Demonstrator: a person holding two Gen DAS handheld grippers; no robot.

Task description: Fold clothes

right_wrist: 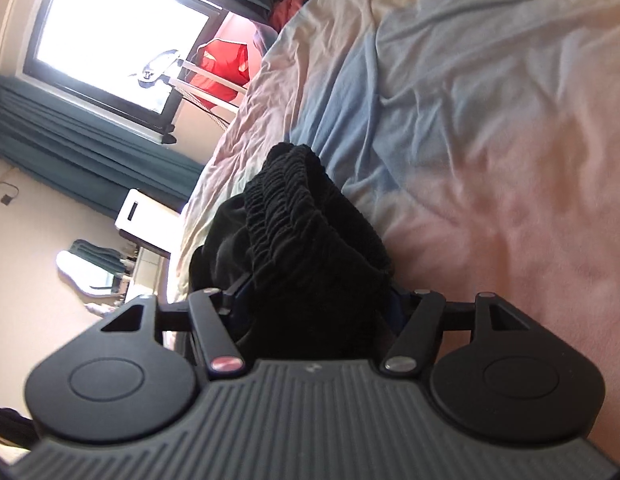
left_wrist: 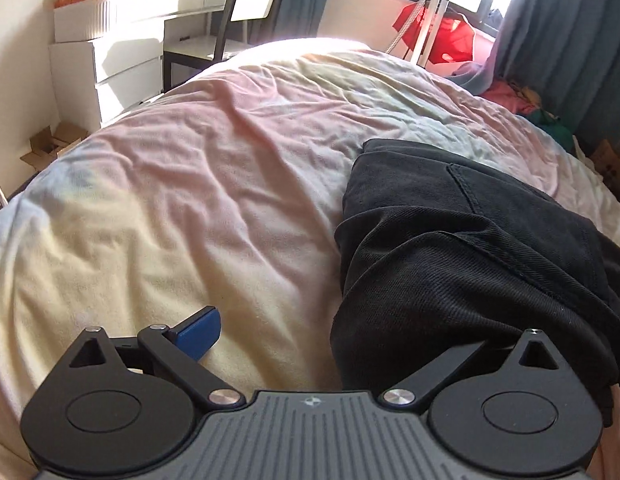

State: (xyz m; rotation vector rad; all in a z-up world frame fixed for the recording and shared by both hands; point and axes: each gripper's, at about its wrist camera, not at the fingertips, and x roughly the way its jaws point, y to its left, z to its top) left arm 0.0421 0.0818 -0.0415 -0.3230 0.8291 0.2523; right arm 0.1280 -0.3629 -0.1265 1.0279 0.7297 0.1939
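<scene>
Where the wrinkled, pastel-patched bedsheet (left_wrist: 214,168) spreads across the bed, a pair of black trousers (left_wrist: 461,264) lies bunched toward its right side, its heavy twill weave and a stitched patch pocket plain in the left wrist view. The left gripper (left_wrist: 337,332) hovers low over the sheet with its jaws spread wide: one blue pad (left_wrist: 200,330) sits clear of the cloth on the left, while the other finger is hidden under the trousers' dark fold. Seen from the right wrist, the right gripper (right_wrist: 313,304) is clamped on the trousers' ruched elastic waistband (right_wrist: 294,200), whose ribbed gathers rise in a crumpled hump between the fingers. Beyond the bed stand a white drawer unit (left_wrist: 118,60), heavy teal curtains (right_wrist: 70,136) in deep pleats, and a red garment (left_wrist: 441,36) near the bright window (right_wrist: 114,36).
</scene>
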